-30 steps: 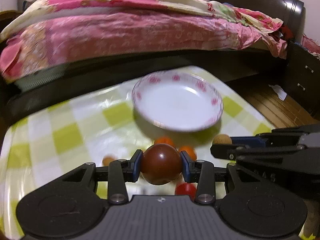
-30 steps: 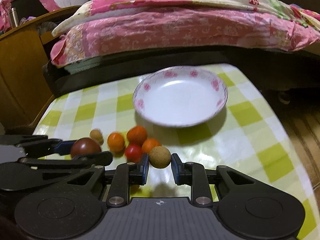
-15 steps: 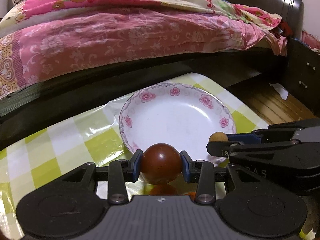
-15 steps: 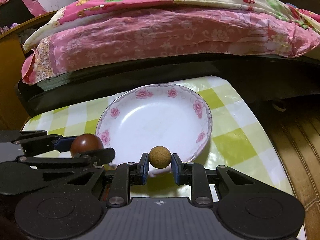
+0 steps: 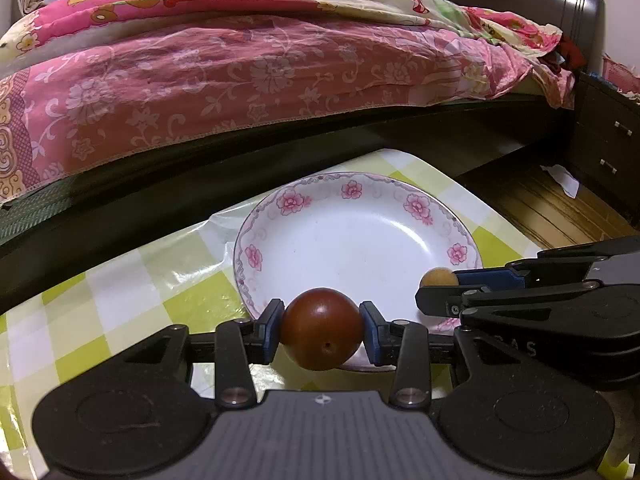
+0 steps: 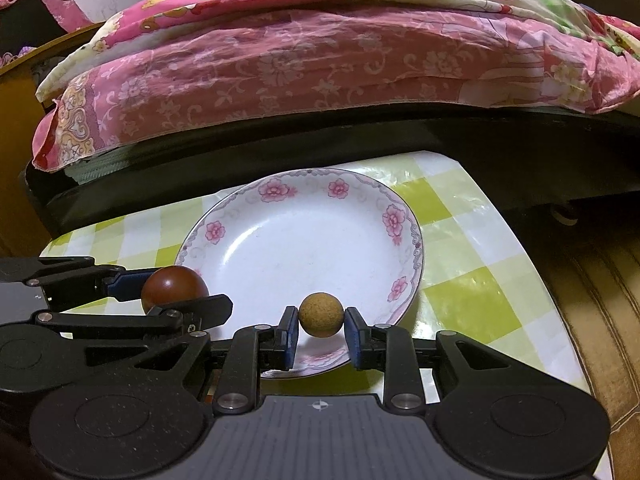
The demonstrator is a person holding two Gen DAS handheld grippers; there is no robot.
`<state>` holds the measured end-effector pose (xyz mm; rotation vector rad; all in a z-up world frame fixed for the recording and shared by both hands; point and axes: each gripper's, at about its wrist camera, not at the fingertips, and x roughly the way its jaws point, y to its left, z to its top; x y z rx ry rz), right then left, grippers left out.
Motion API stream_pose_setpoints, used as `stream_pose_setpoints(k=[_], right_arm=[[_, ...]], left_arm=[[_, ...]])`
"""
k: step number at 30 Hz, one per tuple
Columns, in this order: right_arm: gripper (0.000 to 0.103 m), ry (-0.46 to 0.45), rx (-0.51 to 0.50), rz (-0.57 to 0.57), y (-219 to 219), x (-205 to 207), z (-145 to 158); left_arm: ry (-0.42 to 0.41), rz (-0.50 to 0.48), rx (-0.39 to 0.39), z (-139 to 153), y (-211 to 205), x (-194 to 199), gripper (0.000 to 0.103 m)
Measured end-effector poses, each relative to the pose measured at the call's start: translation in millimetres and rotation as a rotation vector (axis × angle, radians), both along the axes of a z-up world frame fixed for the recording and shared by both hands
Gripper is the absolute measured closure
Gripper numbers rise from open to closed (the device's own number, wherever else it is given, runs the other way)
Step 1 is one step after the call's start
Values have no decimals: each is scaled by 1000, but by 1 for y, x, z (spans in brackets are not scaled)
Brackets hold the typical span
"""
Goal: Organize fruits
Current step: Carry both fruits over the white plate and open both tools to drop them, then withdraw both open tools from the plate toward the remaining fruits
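My left gripper [image 5: 322, 330] is shut on a dark red-brown round fruit [image 5: 321, 328], held over the near rim of a white plate with pink flowers [image 5: 360, 240]. My right gripper [image 6: 321, 322] is shut on a small tan round fruit [image 6: 321, 314], held over the plate's [image 6: 304, 240] near rim. Each gripper shows in the other's view: the right one with its tan fruit [image 5: 439, 278] at the right, the left one with its dark fruit [image 6: 174, 286] at the left. The plate holds no fruit.
The plate sits on a table with a green-and-white checked cloth [image 6: 460, 280]. A bed with a pink floral quilt [image 5: 240, 80] stands close behind the table. A dark nightstand [image 5: 608, 152] and wooden floor [image 5: 540, 208] lie to the right.
Both grippers have carried their fruits forward from the cluster of small fruits to the plate's near rim. The loose fruits on the cloth have dropped out of view.
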<state>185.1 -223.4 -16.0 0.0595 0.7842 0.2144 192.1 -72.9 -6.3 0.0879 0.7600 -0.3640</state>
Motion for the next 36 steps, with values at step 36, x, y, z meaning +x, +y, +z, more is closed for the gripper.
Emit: stream_pose_setpoints(k=[36], right_arm=[[71,-25,42,33,11,-37,24]], left_arm=[[-11,72,-33,26,42,-31,47]])
